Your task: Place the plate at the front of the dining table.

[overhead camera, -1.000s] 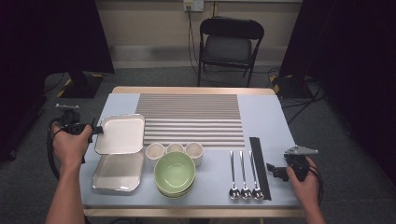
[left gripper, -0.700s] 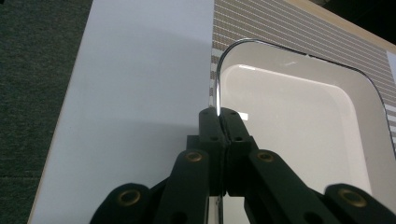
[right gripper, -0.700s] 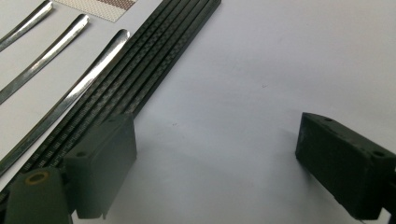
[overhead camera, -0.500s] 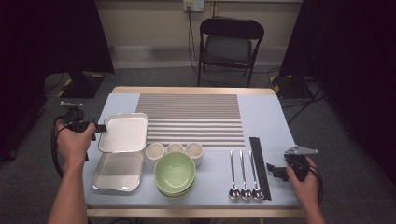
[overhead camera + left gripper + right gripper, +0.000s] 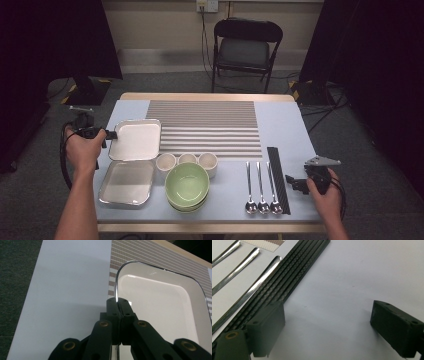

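Blue table [image 5: 285, 125]: left claw [image 5: 111, 134] pinches tray [image 5: 136, 140] beside cups [image 5: 187, 159].

The left hand [image 5: 84, 148] holds the left gripper [image 5: 117, 305] level, forearm extended from below. Its jaws are closed pad to pad, with a thin tray rim [image 5: 116, 287] pinched between the fingertips. The right hand [image 5: 322, 192] holds the right gripper [image 5: 325, 325] low. Its jaws stand wide apart, with nothing between the fingertips.
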Available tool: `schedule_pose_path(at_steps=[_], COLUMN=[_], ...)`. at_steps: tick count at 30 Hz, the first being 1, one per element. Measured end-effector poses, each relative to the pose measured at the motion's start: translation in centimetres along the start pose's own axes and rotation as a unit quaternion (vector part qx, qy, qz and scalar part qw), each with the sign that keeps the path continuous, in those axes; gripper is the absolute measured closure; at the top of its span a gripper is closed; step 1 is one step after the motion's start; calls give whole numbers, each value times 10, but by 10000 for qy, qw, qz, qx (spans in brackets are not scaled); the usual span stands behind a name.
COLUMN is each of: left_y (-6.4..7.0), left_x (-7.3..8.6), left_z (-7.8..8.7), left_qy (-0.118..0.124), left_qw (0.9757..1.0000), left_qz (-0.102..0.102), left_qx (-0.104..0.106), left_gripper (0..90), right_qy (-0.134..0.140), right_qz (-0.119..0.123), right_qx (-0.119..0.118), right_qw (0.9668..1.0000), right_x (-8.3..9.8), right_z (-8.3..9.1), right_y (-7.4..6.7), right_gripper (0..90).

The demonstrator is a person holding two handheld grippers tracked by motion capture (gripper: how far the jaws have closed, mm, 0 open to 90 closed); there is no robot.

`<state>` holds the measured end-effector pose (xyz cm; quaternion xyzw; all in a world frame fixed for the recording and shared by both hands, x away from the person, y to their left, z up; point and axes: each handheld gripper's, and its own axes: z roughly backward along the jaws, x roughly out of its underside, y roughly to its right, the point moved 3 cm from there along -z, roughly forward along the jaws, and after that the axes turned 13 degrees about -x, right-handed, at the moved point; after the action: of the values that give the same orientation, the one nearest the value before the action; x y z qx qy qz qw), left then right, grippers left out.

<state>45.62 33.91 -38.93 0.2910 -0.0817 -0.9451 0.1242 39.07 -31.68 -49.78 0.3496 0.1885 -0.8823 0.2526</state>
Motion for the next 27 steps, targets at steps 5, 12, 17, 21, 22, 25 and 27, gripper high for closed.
schedule_pose_path(at_steps=[5, 12, 17, 21, 22, 25, 27], left_y=[1, 5, 7, 10, 10, 13, 14], left_x=[-1, -7, -9, -11, -11, -12, -13], left_z=[-1, -2, -3, -4, -4, -3, -5], left_qy=[-1, 0, -22, -7, -7, -10, -22], left_qw=[10000, 10000, 10000, 10000, 10000, 10000, 10000], left_qz=[5, 39, -12, 7, 7, -6, 3], left_qx=[27, 4, 9, 2, 2, 88, 47], left_gripper=[892, 892, 892, 893, 892, 893, 892], right_qy=[0, -2, 0, 0, 0, -3, -4], right_qz=[-2, 5, 0, -2, -2, 1, 0], right_qx=[-1, -2, 0, -1, -1, -6, -9], right_qw=[10000, 10000, 10000, 10000, 10000, 10000, 10000], right_x=[0, 0, 0, 0, 0, 0, 0], right_z=[0, 0, 0, 0, 0, 0, 0], right_y=[0, 0, 0, 0, 0, 0, 0], right_gripper=[112, 112, 112, 112, 112, 112, 112])
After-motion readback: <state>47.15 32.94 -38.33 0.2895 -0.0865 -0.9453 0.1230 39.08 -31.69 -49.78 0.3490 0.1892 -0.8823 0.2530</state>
